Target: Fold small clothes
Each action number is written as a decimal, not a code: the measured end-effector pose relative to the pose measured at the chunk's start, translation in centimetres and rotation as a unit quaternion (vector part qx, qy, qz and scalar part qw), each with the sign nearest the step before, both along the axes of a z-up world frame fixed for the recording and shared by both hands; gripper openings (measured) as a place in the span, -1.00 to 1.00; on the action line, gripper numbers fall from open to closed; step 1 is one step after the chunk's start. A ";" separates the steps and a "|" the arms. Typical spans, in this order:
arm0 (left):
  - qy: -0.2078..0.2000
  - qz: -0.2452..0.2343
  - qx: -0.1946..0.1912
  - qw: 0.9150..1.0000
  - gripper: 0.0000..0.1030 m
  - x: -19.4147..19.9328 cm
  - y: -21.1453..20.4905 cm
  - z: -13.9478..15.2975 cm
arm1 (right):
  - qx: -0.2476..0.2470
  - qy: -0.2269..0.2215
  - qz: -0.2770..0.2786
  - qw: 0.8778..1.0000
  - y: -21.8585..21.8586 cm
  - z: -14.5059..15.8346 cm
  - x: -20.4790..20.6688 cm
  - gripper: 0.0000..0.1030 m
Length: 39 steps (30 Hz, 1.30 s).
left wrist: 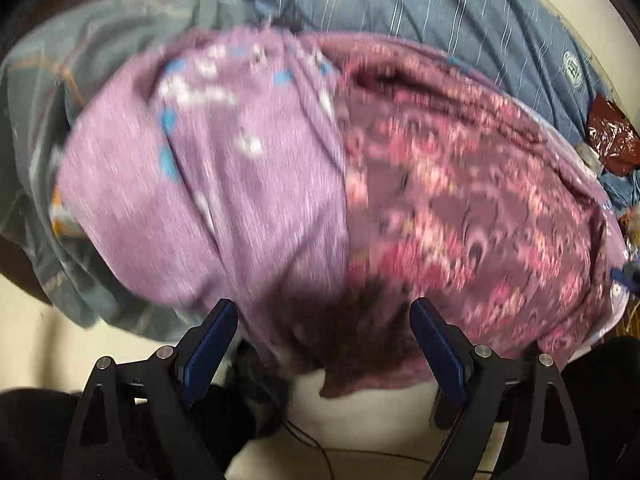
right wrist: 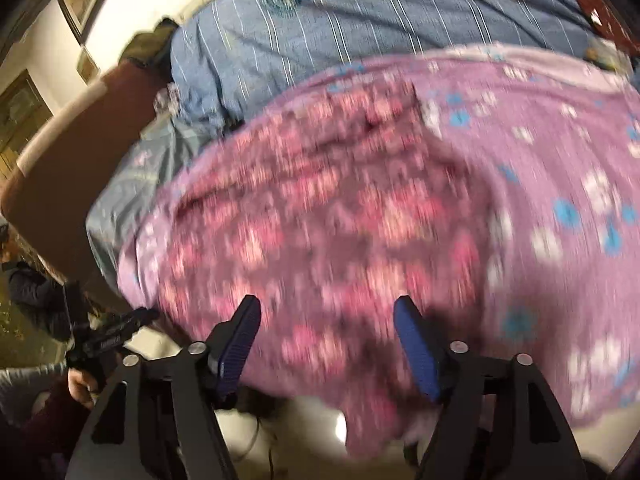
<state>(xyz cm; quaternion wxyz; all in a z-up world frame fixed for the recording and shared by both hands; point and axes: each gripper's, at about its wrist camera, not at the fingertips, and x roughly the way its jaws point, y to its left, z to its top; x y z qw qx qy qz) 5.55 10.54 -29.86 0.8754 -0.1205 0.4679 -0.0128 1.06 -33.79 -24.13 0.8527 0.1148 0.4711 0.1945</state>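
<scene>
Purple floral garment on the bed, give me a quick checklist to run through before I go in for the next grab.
1. Left gripper open, nothing between its fingers: ok.
2. Right gripper open, nothing pinched: ok.
3. Purple floral garment lying on the blue striped bedding, not hanging from either gripper: ok.
4. Near hem within view of both grippers: ok; it drapes over the bed edge just ahead of the fingers.
5. Garment flat and smooth: not ok; creases run through the lighter panel and the pink-patterned panel overlaps it.
6. Exact corner or seam to pinch: cannot tell, both views are motion-blurred.
</scene>
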 end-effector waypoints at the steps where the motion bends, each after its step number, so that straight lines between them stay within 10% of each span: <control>1: 0.005 -0.002 -0.002 1.000 0.71 0.1 -0.1 -0.2 | -0.008 0.009 0.003 1.000 0.0 -0.5 -0.7 0.40; 7: -0.009 -0.033 0.004 0.999 0.68 1.9 -1.6 -0.9 | -0.023 0.055 -0.012 0.998 -0.6 -3.0 -3.6 0.40; 14: 0.003 -0.124 0.000 0.992 -0.48 2.3 -3.9 -2.1 | 0.021 0.115 -0.073 0.990 -3.1 -5.1 -3.0 0.40; 16: 0.010 -0.121 -0.039 0.992 -0.55 3.1 -3.0 -2.3 | 0.029 0.127 -0.069 0.989 -2.6 -5.7 -2.8 0.40; 19: 0.010 -0.117 -0.072 0.990 -0.53 3.4 -2.4 -2.4 | 0.005 0.144 -0.072 0.987 -1.3 -6.9 -2.4 0.40; 23: 0.032 -0.112 -0.093 0.989 0.30 3.6 -2.0 -3.2 | -0.004 0.177 -0.092 0.980 -0.1 -9.2 -1.4 0.40; 25: 0.040 -0.122 -0.088 0.988 0.20 3.8 -2.3 -3.3 | -0.018 0.193 -0.110 0.975 0.4 -10.2 -1.0 0.18; 27: 0.041 -0.134 -0.080 0.987 -0.47 4.0 -2.7 -3.3 | -0.045 0.194 -0.110 0.974 0.6 -10.6 -1.0 -0.58; 29: 0.045 -0.135 -0.085 0.986 -0.84 4.6 -2.8 -3.3 | -0.081 0.189 -0.101 0.973 0.7 -10.4 -1.4 -0.83; 39: -0.006 -0.184 -0.225 0.957 -0.91 1.9 0.9 3.0 | 0.024 0.125 0.016 0.992 -1.4 0.1 -6.0 -0.88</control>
